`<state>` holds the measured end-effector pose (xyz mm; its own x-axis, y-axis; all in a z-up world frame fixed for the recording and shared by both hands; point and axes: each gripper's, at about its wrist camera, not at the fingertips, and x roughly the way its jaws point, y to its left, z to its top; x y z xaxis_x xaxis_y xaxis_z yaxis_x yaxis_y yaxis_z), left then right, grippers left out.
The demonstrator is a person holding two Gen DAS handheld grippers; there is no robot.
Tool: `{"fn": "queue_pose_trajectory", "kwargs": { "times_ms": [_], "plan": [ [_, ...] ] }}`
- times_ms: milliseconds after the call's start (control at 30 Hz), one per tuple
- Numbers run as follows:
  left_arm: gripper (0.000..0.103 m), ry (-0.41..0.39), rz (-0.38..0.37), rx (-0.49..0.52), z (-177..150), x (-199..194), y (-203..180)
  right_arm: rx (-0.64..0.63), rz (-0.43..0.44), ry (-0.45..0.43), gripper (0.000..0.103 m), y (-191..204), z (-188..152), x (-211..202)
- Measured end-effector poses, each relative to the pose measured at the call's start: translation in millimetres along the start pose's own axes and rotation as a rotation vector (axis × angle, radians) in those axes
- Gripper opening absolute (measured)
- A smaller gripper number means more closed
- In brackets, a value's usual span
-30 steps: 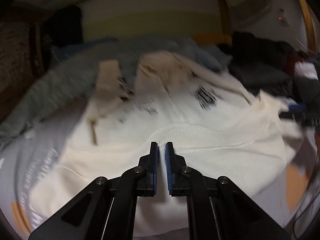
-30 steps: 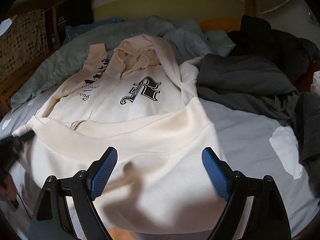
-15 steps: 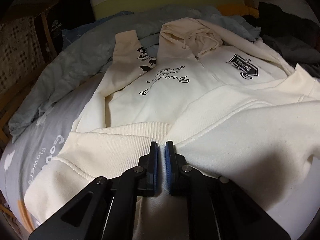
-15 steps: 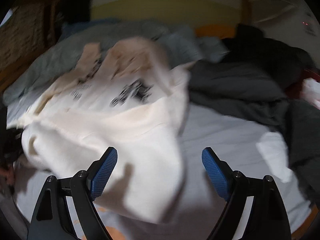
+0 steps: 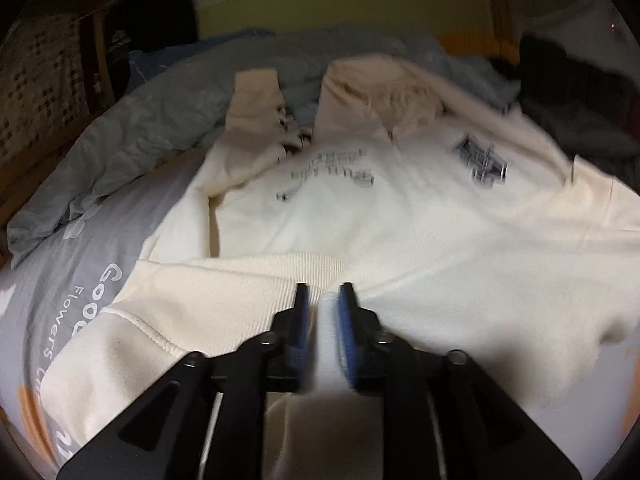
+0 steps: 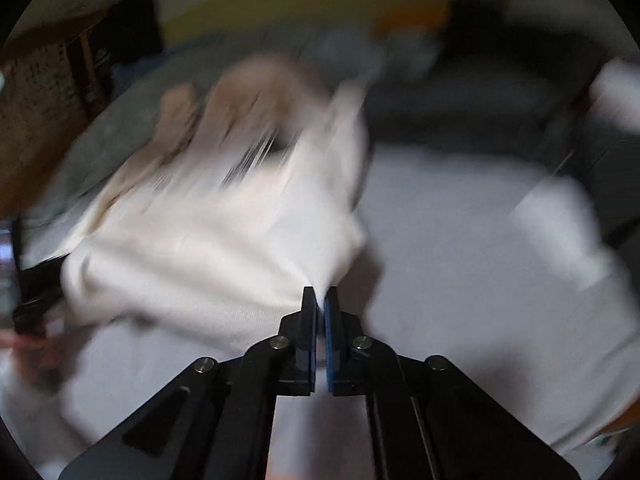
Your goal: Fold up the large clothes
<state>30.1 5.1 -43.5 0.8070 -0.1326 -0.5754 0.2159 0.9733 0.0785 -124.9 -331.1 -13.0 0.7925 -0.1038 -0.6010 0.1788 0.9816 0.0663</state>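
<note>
two hand-held grippers work one cream hoodie (image 5: 400, 216), which lies chest up on the bed (image 5: 80, 280), lower part doubled over. left hand-held gripper (image 5: 323, 300): jaws opening, ribbed hem between them, likely releasing the fold. right hand-held gripper (image 6: 320, 300): clamped on the hoodie's edge, likely to pull it taut.

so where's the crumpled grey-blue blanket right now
In the left wrist view the grey-blue blanket lies bunched at the upper left, on the grey bed sheet, running behind the cream hoodie toward the headboard.
</note>
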Motion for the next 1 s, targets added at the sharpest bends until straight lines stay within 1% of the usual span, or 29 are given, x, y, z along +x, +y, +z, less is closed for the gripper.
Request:
{"fn": "queue_pose_trajectory", "kwargs": {
  "times_ms": [33, 67, 100, 133, 167, 200, 233, 267, 300, 367, 400, 433, 467, 500, 533, 567, 600, 633, 667, 700, 733, 767, 800, 833, 867, 900, 933, 967, 1000],
  "plan": [
    [0.053, -0.028, -0.014, -0.01, 0.9, -7.3, 1.0, -0.012, -0.081, -0.084, 0.002, 1.0, 4.7, -12.5],
    [0.074, -0.056, -0.015, -0.013, 1.9, -14.5, 1.7, 0.027, -0.11, -0.129, 0.002, -4.9, 8.7, -21.2],
    [0.08, -0.091, 0.001, -0.02, 2.4, -24.0, 3.0, 0.074, -0.119, -0.131, 0.002, -13.8, 10.6, -23.5],
    [0.083, -0.12, 0.015, -0.031, 2.5, -33.2, 5.4, 0.103, -0.133, -0.116, 0.002, -21.2, 10.8, -21.9],
    [0.086, -0.128, 0.015, -0.042, 2.9, -40.5, 9.1, 0.096, -0.187, -0.089, 0.002, -27.1, 9.1, -15.8],
    [0.088, -0.117, 0.003, -0.055, 3.2, -45.4, 14.4, 0.061, -0.24, -0.075, 0.002, -24.8, 7.8, -10.7],
    [0.09, -0.1, -0.009, -0.071, 2.8, -48.7, 20.6, -0.039, -0.332, -0.043, 0.002, -15.7, 4.0, -0.3],
    [0.091, -0.084, -0.01, -0.097, 2.0, -52.9, 31.0, -0.116, -0.393, -0.009, 0.002, -5.9, -1.1, 11.7],
    [0.091, -0.076, 0.019, -0.113, 2.3, -55.7, 41.2, -0.136, -0.407, 0.014, 0.002, -5.3, -5.3, 16.0],
    [0.091, -0.062, 0.135, -0.145, 2.1, -57.4, 66.8, -0.147, -0.412, 0.106, 0.002, -7.7, -9.8, 33.8],
    [0.091, -0.03, 0.2, -0.165, 1.8, -54.2, 80.4, -0.12, -0.392, 0.152, 0.002, -12.9, -11.2, 40.2],
    [0.091, 0.022, 0.279, -0.195, 0.1, -47.7, 97.0, -0.081, -0.364, 0.191, 0.002, -19.8, -10.0, 44.9],
    [0.09, 0.064, 0.316, -0.236, -4.3, -41.5, 113.3, -0.059, -0.353, 0.193, 0.002, -22.5, -7.7, 44.0],
    [0.09, 0.105, 0.308, -0.281, -8.4, -35.7, 127.0, -0.035, -0.341, 0.179, 0.003, -25.1, -5.0, 39.5],
    [0.089, 0.155, 0.271, -0.349, -13.3, -29.2, 140.9, -0.015, -0.324, 0.163, 0.007, -27.4, -3.3, 35.3],
    [0.085, 0.197, 0.197, -0.436, -19.4, -22.8, 153.6, 0.0, -0.318, 0.155, 0.021, -28.7, -1.8, 32.1],
    [0.082, 0.229, 0.138, -0.487, -23.2, -17.1, 159.3, 0.015, -0.329, 0.142, 0.034, -31.7, -0.6, 28.2],
    [0.066, 0.258, 0.114, -0.499, -25.0, -12.0, 159.6, 0.021, -0.339, 0.129, 0.039, -31.9, 0.4, 24.8],
    [0.048, 0.286, 0.127, -0.469, -24.7, -7.2, 155.1, 0.027, -0.342, 0.115, 0.046, -33.2, 0.4, 21.6],
    [0.041, 0.291, 0.14, -0.427, -23.2, -6.9, 149.6, 0.044, -0.326, 0.095, 0.049, -36.5, 1.3, 16.5],
    [0.022, 0.281, 0.155, -0.379, -19.9, -7.7, 143.1, 0.06, -0.303, 0.087, 0.05, -39.3, 0.9, 12.6],
    [0.012, 0.261, 0.187, -0.337, -17.3, -10.3, 136.4, 0.081, -0.273, 0.084, 0.053, -42.0, 0.0, 8.7],
    [0.01, 0.238, 0.208, -0.311, -14.7, -13.4, 132.9, 0.101, -0.246, 0.087, 0.054, -44.5, 0.9, 9.4],
    [0.009, 0.206, 0.234, -0.306, -12.4, -16.5, 132.4, 0.123, -0.224, 0.098, 0.054, -48.2, 0.6, 10.3],
    [0.009, 0.164, 0.27, -0.316, -8.9, -22.1, 133.6, 0.133, -0.218, 0.111, 0.054, -49.8, -0.7, 11.3],
    [0.009, 0.146, 0.294, -0.318, -6.6, -22.4, 139.6, 0.138, -0.217, 0.128, 0.054, -51.7, -1.4, 13.1],
    [0.009, 0.162, 0.34, -0.3, -4.4, -14.8, 141.1, 0.139, -0.222, 0.136, 0.054, -51.8, -1.8, 15.7],
    [0.01, 0.212, 0.363, -0.284, -5.6, -0.2, 144.6, 0.14, -0.226, 0.138, 0.054, -52.4, -2.8, 16.2],
    [0.01, 0.287, 0.36, -0.278, -9.2, 17.8, 146.6, 0.14, -0.227, 0.139, 0.054, -52.8, -3.3, 16.8]
  ]
}}
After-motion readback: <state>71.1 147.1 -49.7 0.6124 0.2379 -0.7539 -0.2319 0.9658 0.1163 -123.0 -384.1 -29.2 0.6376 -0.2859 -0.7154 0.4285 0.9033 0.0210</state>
